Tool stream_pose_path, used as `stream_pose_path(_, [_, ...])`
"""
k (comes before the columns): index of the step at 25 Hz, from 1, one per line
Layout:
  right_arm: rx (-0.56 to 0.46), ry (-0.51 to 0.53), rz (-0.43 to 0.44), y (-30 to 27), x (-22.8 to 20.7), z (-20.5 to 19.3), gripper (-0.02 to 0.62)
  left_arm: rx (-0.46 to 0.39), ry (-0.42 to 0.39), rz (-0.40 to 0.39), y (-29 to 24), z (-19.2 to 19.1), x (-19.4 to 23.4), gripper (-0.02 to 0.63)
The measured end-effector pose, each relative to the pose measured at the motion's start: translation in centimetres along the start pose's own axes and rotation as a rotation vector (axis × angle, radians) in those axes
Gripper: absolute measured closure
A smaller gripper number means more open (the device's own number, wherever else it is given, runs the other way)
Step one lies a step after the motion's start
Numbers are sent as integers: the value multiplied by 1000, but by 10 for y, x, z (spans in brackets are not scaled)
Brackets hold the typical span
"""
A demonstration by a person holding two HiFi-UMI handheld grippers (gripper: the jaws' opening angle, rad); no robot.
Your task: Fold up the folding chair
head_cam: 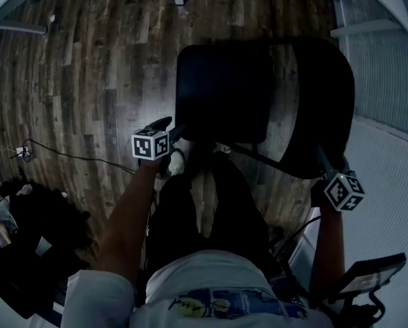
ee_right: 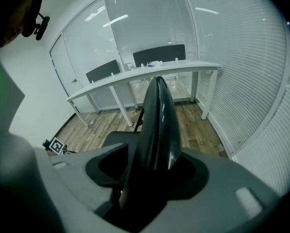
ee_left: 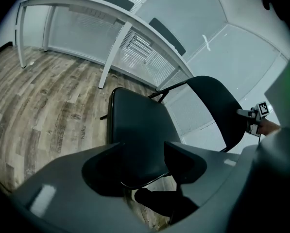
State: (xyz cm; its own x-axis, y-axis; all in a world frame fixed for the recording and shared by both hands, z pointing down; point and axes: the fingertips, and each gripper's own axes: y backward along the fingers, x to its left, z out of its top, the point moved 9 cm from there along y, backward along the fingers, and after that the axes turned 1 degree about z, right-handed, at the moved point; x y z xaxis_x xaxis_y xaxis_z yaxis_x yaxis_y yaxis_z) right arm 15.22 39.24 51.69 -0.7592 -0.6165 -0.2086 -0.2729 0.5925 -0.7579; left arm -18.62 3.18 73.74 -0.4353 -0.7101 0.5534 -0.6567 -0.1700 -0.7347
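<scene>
The black folding chair stands unfolded on the wood floor, with its seat (head_cam: 221, 94) flat and its backrest (head_cam: 323, 108) to the right. My left gripper (head_cam: 167, 126) hovers at the seat's near edge. In the left gripper view its jaws (ee_left: 142, 152) stand open, one to each side of the seat (ee_left: 135, 125), and neither presses on it. My right gripper (head_cam: 329, 168) is at the backrest's near rim. The right gripper view shows the backrest (ee_right: 157, 115) edge-on between the jaws, which are closed on it.
A white desk (ee_left: 86, 11) on thin legs runs along the blinds and glass wall behind the chair. A cable (head_cam: 74, 156) lies on the floor to the left, near a dark bag (head_cam: 26, 231). The person's legs and shoe (head_cam: 178, 161) stand just before the seat.
</scene>
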Motion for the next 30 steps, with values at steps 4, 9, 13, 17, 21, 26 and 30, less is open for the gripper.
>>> stream_pose_path(4, [-28, -9, -4, -2, 0, -3, 370, 15, 24, -10, -27, -8, 25, 335])
stream_pose_path(9, [-43, 2, 4, -3, 4, -7, 370, 18, 64, -32, -52, -16, 56, 306])
stream_pose_path(13, [-48, 30, -7, -3, 6, -4, 370, 17, 107, -75, -75, -22, 74, 285])
stream_pose_path(17, [-62, 27, -9, -5, 6, -3, 370, 5, 165, -128, -91, -27, 89, 271])
stream_pose_path(21, [-58, 19, -14, -4, 5, -3, 370, -18, 245, -220, -105, -34, 93, 258])
stream_pose_path(26, [-67, 15, -1, -6, 5, -3, 370, -13, 296, -330, -124, -36, 98, 255])
stream_pose_path(30, [-77, 19, -11, -4, 6, 1, 370, -1, 356, -442, -137, -40, 99, 254])
